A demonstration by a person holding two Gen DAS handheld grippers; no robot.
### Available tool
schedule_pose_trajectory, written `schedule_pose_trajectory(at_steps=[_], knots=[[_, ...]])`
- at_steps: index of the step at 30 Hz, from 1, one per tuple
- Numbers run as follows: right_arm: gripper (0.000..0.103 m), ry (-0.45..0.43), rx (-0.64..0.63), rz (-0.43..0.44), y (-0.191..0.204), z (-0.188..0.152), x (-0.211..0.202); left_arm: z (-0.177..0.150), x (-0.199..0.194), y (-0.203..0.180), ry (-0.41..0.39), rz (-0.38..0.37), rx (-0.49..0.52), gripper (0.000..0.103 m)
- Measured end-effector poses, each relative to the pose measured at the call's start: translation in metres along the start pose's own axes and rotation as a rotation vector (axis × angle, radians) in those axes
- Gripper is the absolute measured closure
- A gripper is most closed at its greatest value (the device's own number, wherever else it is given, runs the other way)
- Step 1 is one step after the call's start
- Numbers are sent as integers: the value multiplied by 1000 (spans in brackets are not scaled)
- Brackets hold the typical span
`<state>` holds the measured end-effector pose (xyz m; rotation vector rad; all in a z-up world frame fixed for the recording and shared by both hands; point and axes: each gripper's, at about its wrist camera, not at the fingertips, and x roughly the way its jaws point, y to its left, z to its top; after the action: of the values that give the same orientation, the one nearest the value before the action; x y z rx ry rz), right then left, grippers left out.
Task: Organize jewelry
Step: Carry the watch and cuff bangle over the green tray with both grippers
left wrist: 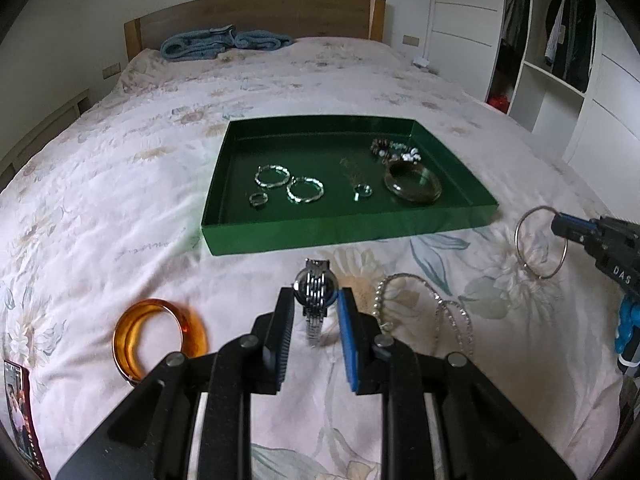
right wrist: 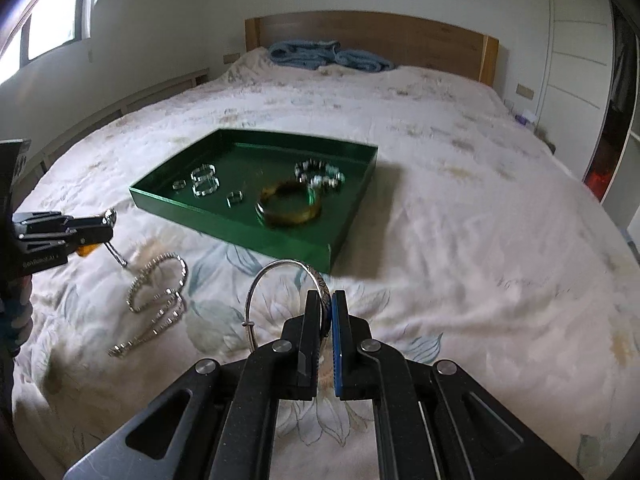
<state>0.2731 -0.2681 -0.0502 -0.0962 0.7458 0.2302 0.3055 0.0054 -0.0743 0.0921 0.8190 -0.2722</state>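
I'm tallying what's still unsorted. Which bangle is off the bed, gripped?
The thin silver bangle, pinched in the right gripper; the amber bangle lies on the bedspread.

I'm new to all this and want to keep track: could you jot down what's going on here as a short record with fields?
Setting: bed with floral cover
Container: green tray, open
In tray: silver hoops, small rings, dark bangle, beaded bracelet
Left gripper: shut on wristwatch
Right gripper: shut on silver bangle, lifted off the bed
On the bed, outside the tray: amber bangle, rhinestone chain
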Motion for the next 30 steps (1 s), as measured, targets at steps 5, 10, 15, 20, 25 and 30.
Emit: schedule_pose_trajectory(at_steps=[5, 10, 15, 20, 25, 30], knots=[[98, -45, -6, -10, 4, 21, -12, 7, -9, 0, -27, -13, -3, 83], [98, -81, 13, -12, 9, 49, -9, 25, -13, 3, -61, -23, -15, 83], [98, -106, 37, 5, 16, 78, 9, 52, -8, 9, -92, -19, -26, 83], [98, -105, 46, 39, 31, 99, 39, 76, 9, 17, -102, -8, -39, 82], [98, -81, 48, 76, 44, 104, 72, 90, 38, 24, -80, 6, -51, 82], [98, -35, 62, 99, 50, 97, 106, 90, 74, 29, -37, 18, -75, 82]])
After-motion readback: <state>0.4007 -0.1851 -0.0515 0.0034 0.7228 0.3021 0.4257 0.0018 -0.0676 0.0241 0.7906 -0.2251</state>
